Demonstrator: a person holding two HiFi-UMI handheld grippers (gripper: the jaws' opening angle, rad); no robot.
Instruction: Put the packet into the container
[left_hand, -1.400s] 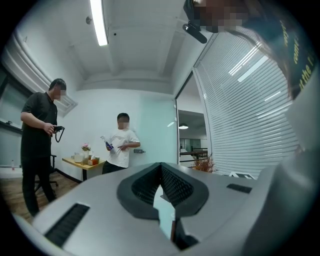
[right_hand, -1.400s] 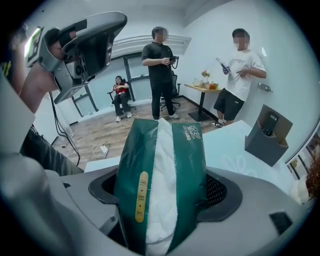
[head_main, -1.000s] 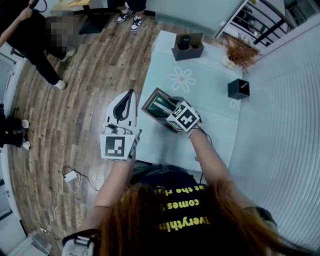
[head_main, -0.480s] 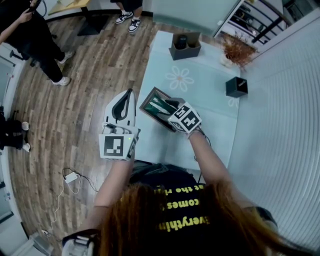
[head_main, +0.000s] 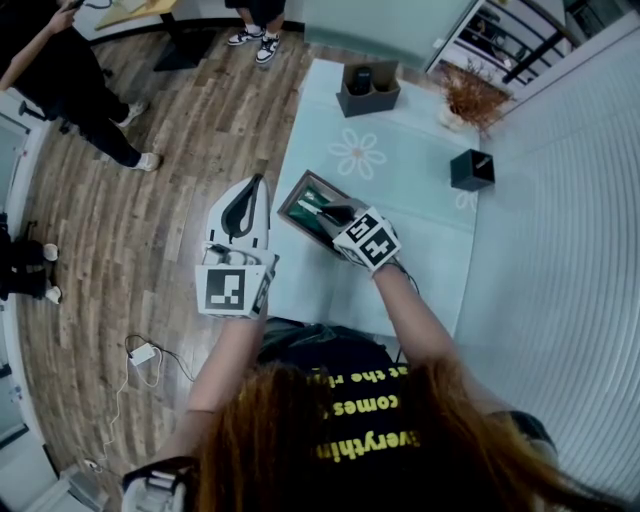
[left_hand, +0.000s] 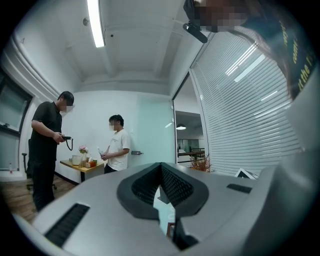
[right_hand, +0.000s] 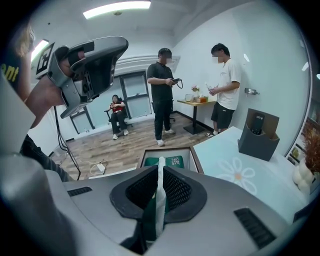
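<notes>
The right gripper (right_hand: 160, 172) points down over the open container (right_hand: 166, 148). Its jaws have just been closing and now pinch a thin green-and-white packet (right_hand: 159, 210) edge-on, directly above the container. Whether the packet touches the inside is unclear. The container sits on a pale table (head_main: 400, 200). The left gripper (left_hand: 161, 167) is held left of the container, jaws together and empty.
</notes>
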